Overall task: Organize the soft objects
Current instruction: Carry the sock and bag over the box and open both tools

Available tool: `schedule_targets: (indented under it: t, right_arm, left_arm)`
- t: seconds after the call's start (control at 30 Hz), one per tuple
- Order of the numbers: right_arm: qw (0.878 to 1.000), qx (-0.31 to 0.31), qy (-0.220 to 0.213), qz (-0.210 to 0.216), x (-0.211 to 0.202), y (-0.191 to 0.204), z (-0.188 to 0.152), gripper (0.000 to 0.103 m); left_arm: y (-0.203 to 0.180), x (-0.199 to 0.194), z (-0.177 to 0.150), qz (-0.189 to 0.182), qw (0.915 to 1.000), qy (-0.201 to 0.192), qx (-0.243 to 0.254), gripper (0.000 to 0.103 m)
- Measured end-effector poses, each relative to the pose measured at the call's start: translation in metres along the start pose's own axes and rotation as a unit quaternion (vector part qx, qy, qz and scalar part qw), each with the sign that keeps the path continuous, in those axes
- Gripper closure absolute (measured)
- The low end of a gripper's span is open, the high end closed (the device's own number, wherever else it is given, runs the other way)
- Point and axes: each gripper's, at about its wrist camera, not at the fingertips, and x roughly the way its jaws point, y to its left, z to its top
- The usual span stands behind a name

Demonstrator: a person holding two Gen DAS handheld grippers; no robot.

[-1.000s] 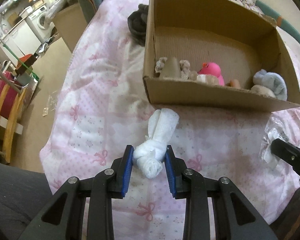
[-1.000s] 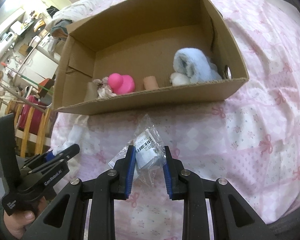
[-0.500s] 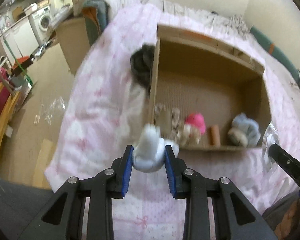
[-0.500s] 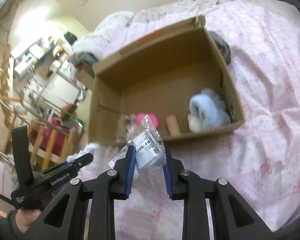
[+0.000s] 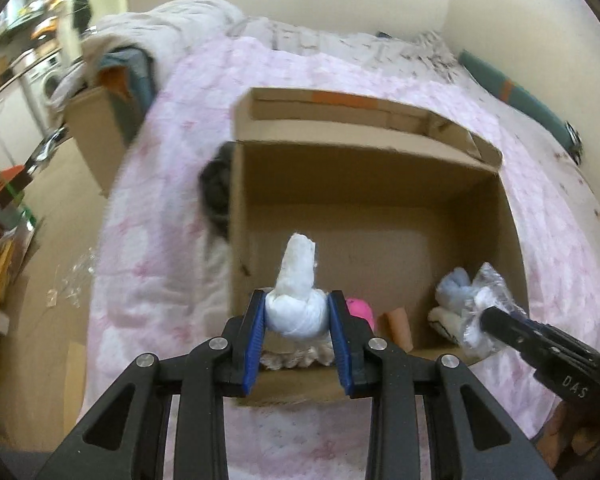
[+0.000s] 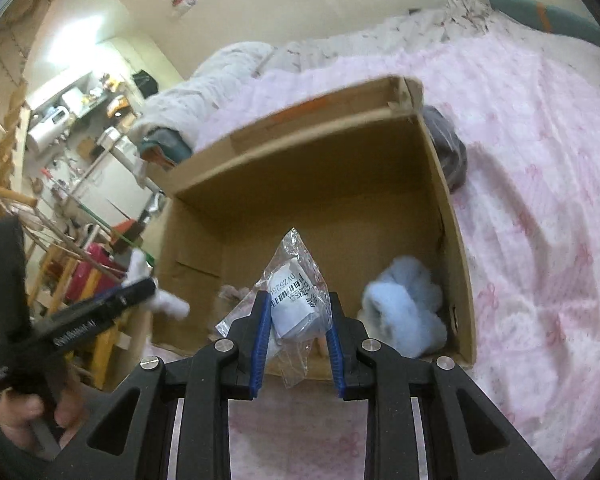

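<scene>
Both sets of jaws are clamped on something right now: the left gripper (image 5: 297, 330) is squeezing a white rolled cloth (image 5: 298, 300) between its blue pads, one loose end sticking up past the tips, and the right gripper (image 6: 295, 330) is pinching a clear plastic bag (image 6: 294, 292) with a folded white item and a barcode label inside. Both loads are up in the air over the near wall of the box, not resting on anything.

Going big to small: the bed is covered with a pink quilt (image 6: 540, 200) with a bow print, and a big open cardboard box (image 5: 380, 184) sits on it, near the bed's left edge. Just outside the box's far left corner there's a dark bundle of fabric (image 5: 216, 192) lying against the wall. Inside, along the near wall, a fluffy light blue thing (image 6: 404, 312) sits in the near right corner, then a small peach tube (image 5: 398, 326), then a pink toy (image 5: 360, 308) mostly hidden behind the left jaws. Something beige and knitted (image 5: 296, 356) peeks out under the cloth.

A hand (image 6: 32, 412) shows at the bottom left of the right wrist view, gripping the left tool's handle.
</scene>
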Motion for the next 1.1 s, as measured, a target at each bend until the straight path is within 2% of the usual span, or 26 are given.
schedule_targets:
  t: [0.23,0.4,0.93,1.03,1.1]
  right_arm:
    - [0.999,-0.014,0.023,-0.022,0.015,0.000,-0.007,0.075]
    - [0.999,-0.015,0.027,-0.030,0.016,0.000,-0.010,0.075]
    - [0.998,-0.028,0.034,-0.037,0.017,0.006,-0.017,0.075]
    - [0.998,-0.024,0.032,-0.038,0.016,0.005,-0.017,0.075]
    - [0.999,-0.017,0.033,-0.038,0.016,0.004,-0.016,0.071]
  left_arm:
    - [-0.007,0.025,-0.009,-0.010,0.9997,0.022,-0.001,0.075]
    - [-0.009,0.025,-0.010,0.005,0.9999,0.009,0.012,0.075]
    - [-0.009,0.028,-0.015,0.009,0.9996,0.024,0.008,0.075]
    - [-0.009,0.027,-0.015,0.017,0.9996,0.018,0.011,0.073]
    - [-0.010,0.025,-0.015,0.026,0.9995,0.011,0.013,0.067]
